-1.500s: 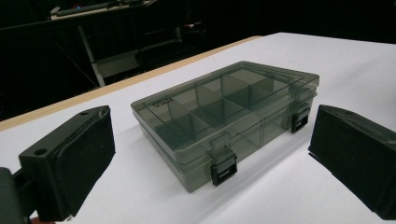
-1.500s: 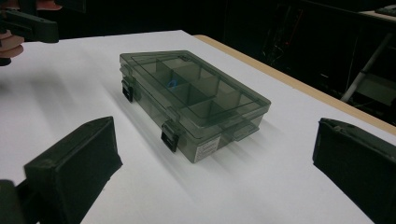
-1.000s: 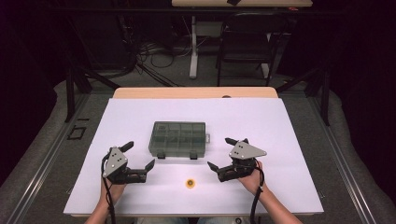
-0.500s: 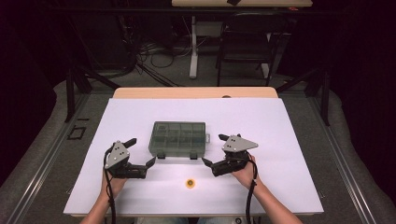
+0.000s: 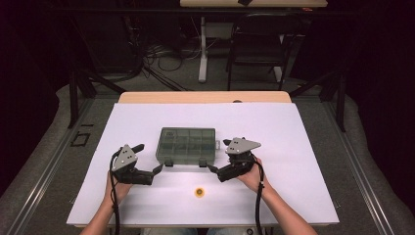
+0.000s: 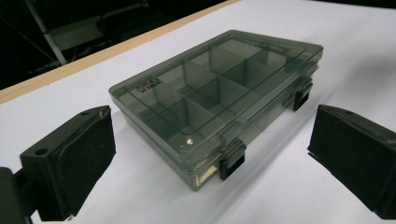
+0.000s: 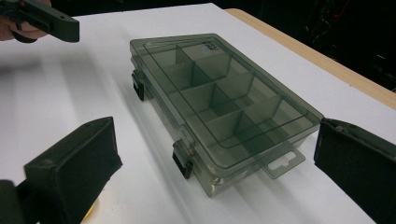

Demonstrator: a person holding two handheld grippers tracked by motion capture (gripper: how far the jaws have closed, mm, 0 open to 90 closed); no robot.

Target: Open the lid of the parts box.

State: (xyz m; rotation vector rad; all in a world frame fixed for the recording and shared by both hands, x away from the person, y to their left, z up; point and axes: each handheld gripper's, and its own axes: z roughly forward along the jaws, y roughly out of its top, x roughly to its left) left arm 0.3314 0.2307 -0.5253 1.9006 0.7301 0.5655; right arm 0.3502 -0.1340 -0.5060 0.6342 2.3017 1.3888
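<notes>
A smoky grey clear compartment box point(image 5: 187, 145) lies shut in the middle of the white table point(image 5: 303, 147), with two black latches on its near side. My left gripper point(image 5: 154, 172) stands open just off the box's near left corner. In the left gripper view the box point(image 6: 219, 88) lies ahead between the open pads, one latch point(image 6: 232, 161) close by. My right gripper point(image 5: 214, 172) is open at the near right corner. In the right gripper view the box point(image 7: 219, 107) with its hang tab point(image 7: 282, 163) lies between the black pads point(image 7: 79, 158). Both grippers hold nothing.
A small yellow round piece point(image 5: 199, 192) lies on the table in front of the box, between the two hands. The left gripper's jaw point(image 7: 46, 18) shows far off in the right gripper view. A wooden edge point(image 5: 205, 97) runs along the table's far side.
The right gripper has moved left and forward to the box's near right corner. The left gripper has edged slightly closer to the box. Both stay open.
</notes>
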